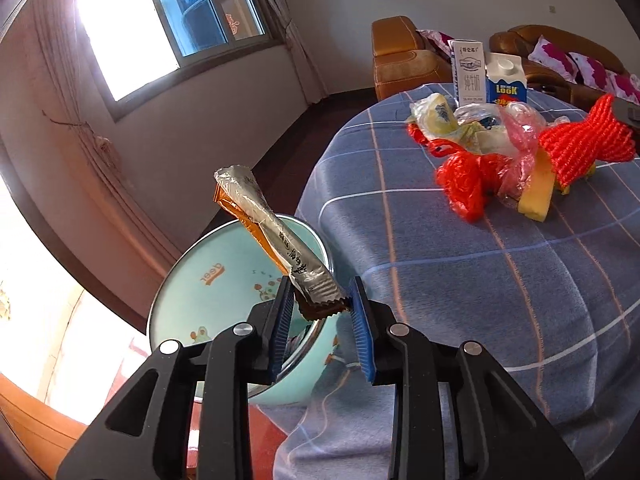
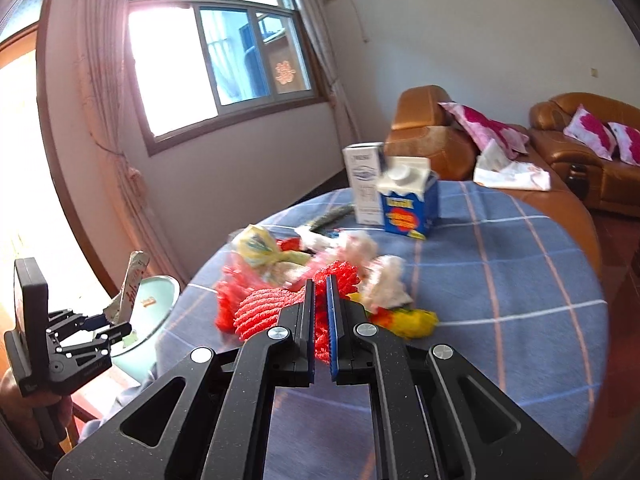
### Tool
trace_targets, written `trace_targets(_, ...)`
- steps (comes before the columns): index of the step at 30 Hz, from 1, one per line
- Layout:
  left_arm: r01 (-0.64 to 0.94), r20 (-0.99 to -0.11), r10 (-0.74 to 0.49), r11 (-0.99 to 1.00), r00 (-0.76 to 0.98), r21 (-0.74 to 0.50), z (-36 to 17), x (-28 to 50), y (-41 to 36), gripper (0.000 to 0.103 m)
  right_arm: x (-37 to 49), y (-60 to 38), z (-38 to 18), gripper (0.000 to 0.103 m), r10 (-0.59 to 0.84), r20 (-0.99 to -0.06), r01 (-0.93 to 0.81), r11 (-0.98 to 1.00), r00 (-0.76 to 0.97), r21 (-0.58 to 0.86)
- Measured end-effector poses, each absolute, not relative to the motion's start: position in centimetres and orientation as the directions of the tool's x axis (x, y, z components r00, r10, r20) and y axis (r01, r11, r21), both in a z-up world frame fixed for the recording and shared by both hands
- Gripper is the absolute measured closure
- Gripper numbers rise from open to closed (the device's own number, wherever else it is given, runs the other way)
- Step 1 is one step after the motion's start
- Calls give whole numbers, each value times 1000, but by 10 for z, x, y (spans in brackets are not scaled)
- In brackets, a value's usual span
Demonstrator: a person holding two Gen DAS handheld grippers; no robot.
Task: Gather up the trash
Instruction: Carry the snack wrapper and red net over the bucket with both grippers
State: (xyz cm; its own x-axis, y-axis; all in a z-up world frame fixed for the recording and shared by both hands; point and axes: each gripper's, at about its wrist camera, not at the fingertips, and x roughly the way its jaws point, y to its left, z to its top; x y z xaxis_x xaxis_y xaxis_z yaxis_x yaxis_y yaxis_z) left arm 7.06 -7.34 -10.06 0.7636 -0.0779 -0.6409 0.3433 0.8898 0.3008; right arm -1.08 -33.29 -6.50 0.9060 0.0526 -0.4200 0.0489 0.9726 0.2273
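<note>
My left gripper (image 1: pixel 320 300) is off the table's left edge, above a light-blue enamel basin (image 1: pixel 200 292). Its jaws stand apart, with a silver and orange snack wrapper (image 1: pixel 272 236) between them, its crimped end touching both pads. The same gripper (image 2: pixel 110 326), wrapper (image 2: pixel 132 280) and basin (image 2: pixel 158 300) show in the right wrist view. My right gripper (image 2: pixel 321 284) is shut on a red foam net (image 2: pixel 276 304), which also shows in the left wrist view (image 1: pixel 584 144). It sits in a pile of red and clear plastic bags (image 1: pixel 476 168) on the blue checked tablecloth (image 1: pixel 460 280).
Two cartons stand at the table's far side: a white one (image 1: pixel 468 74) and a blue one (image 1: pixel 506 80). A yellow peel (image 1: pixel 536 192) lies by the pile. Brown sofas with pink cushions (image 2: pixel 580 140) stand behind the table. A window (image 2: pixel 224 48) is at the back left.
</note>
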Motion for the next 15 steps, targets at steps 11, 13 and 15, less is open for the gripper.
trace_targets(11, 260, -627, 14, 903, 779, 343, -96, 82, -28, 74, 45, -261, -49, 97, 160, -410, -94, 980, 898, 176)
trace_targets(13, 247, -629, 26, 906, 777, 343, -96, 84, -18, 74, 52, -251, -47, 97, 176, -409, -114, 979, 896, 170)
trace_targets(15, 235, -630, 39, 909, 776, 345, -96, 87, -10, 74, 60, -241, -44, 97, 189, -408, -132, 978, 893, 163)
